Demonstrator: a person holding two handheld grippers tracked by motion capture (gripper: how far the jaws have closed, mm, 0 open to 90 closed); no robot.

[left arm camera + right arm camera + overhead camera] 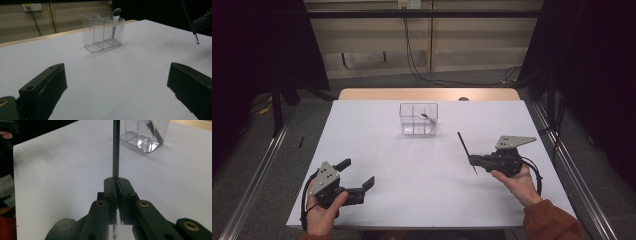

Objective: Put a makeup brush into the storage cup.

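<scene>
High view. The table [377, 200] carries a clear three-compartment organizer [418, 119] near its far edge, with one makeup brush [427, 116] leaning in the right-hand compartment. The left claw [357, 178] sits low at the near left, jaws spread, holding nothing. The right claw [473, 160] is clamped on a thin black stick [465, 149], probably a second brush handle, which slants across the jaws well short of the organizer.

Left gripper view. Both jaws stand wide apart over bare table. The organizer [103, 31] lies ahead; the brush [115, 18] stands bristles up in one end compartment.

Right gripper view. The jaws are pressed together around the stick [115, 147], which rises straight from them. The organizer [147, 133] is ahead to the right.

Step in hand, by judgement: carrying the stick toward the organizer. The next move calls for lifting above the rim, tipping the stick upright, choosing a compartment and lowering before release.
</scene>
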